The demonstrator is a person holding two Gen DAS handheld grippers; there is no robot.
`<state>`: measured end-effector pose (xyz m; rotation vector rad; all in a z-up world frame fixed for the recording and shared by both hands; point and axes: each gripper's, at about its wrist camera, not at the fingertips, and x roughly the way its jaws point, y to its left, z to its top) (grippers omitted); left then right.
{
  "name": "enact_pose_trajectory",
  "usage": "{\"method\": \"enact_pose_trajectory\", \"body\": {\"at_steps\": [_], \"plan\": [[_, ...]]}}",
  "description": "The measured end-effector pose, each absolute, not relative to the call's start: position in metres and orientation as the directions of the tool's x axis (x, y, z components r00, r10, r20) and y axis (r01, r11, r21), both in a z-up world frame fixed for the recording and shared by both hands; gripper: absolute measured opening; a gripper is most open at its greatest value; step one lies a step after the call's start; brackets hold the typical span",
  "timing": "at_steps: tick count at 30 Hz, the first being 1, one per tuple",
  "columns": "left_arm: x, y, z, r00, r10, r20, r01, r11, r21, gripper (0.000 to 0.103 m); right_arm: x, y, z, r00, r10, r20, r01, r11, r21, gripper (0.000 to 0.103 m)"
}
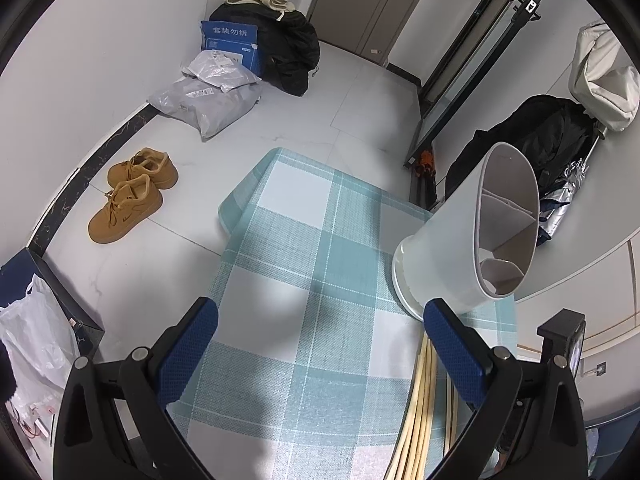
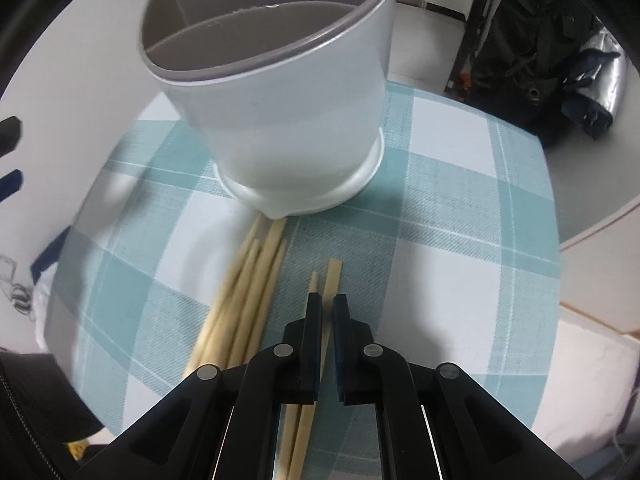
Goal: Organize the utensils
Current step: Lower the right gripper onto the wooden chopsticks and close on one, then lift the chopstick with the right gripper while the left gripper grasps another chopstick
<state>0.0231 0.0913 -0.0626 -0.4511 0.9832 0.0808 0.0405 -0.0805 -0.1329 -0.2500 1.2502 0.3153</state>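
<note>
Your right gripper [image 2: 325,300] pinches two chopsticks [image 2: 323,280], ready to lift them into the divided holder [image 2: 280,120] just ahead; your left gripper [image 1: 320,320] waits spread, beside the loose bundle [image 1: 420,400].

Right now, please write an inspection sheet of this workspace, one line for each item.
Surface: checked cloth covers the table.
Job's things: white divided holder upright, compartments look empty; chopstick bundle lying beside its base.
Clutter: nothing seen on the cloth.
Grippers: left claw open, empty; right claw shut on a chopstick pair.
Cables: nothing seen.
Surroundings: brown shoes, parcels, black bags on the floor.
</note>
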Motion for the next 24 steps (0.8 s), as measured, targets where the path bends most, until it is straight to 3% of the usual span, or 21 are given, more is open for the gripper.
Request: {"method": "enact_pose_trajectory", "body": {"at_steps": [11, 14, 16, 24], "plan": [[0.022, 0.096, -0.066, 0.560, -0.114, -0.821, -0.259, 0.916, -0.305, 0.100, 0.044, -0.063, -0.129, 0.308, 0.039, -0.951, -0.387, 0.918, -0.088, 0.014], [0.020, 0.096, -0.072, 0.550, -0.110, -0.828, -0.238, 0.930, -0.282, 0.100, 0.051, -0.066, -0.128, 0.322, 0.059, -0.945, -0.372, 0.926, -0.069, 0.012], [0.020, 0.089, -0.079, 0.528, -0.150, -0.836, -0.182, 0.941, -0.284, 0.100, 0.057, -0.077, -0.128, 0.326, 0.084, -0.942, -0.354, 0.934, -0.039, 0.006], [0.001, 0.033, -0.092, 0.467, -0.161, -0.869, 0.040, 0.986, -0.161, 0.100, 0.058, -0.145, -0.092, 0.417, 0.298, -0.859, -0.212, 0.951, 0.227, 0.006]]}}
